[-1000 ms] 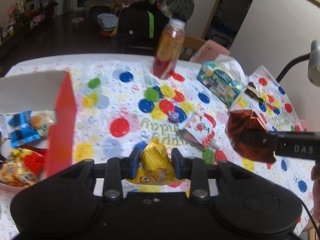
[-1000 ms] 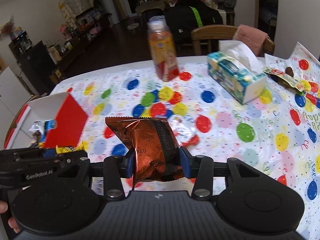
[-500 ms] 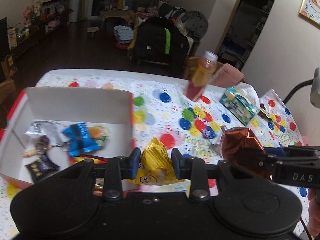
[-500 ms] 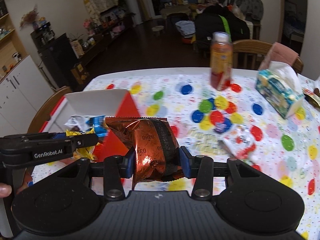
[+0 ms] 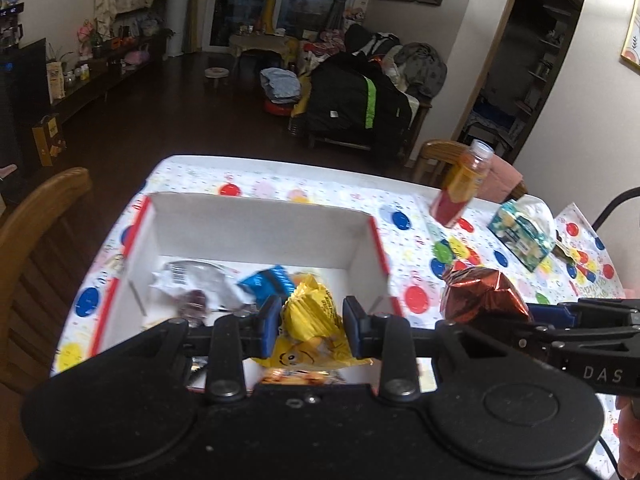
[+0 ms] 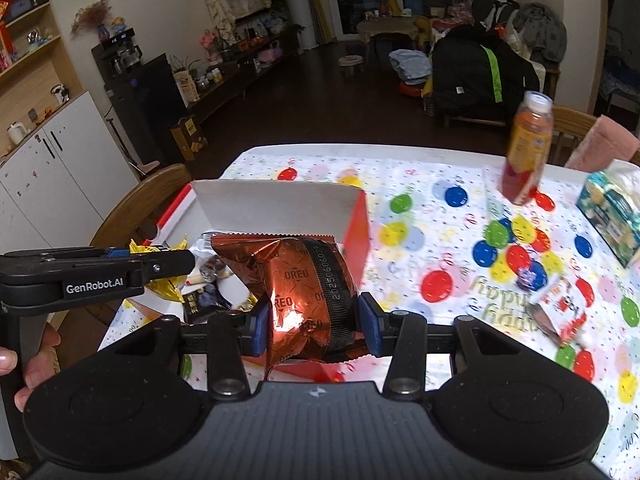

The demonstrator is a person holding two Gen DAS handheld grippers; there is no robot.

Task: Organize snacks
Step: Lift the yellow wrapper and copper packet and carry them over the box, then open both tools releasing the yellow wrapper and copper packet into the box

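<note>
Two handheld grippers hang over a tabletop [image 6: 440, 184] draped in a glossy white plastic cloth printed with coloured balloon dots. Behind it lies a dim living room with dark wood flooring, a wooden chair [image 5: 36, 216] at the left edge and a black bag on a bench.

An open red-and-white cardboard box [image 5: 260, 220], rectangular with plain white inner walls, sits on the left part of the tabletop; loose crinkly wrappers lie inside it.

A tissue box [image 6: 612, 216] and a tilted-looking orange plastic drink bottle [image 6: 528, 148] stand farther right.

The right gripper [image 6: 316, 320] has its blue-padded fingers clamped on a shiny copper foil Oreo packet [image 6: 296, 280], held just beside the box's red wall.

The left gripper [image 5: 310, 326] has its fingers pressed on a crumpled yellow plastic snack bag [image 5: 310, 312], above the box's near edge.
</note>
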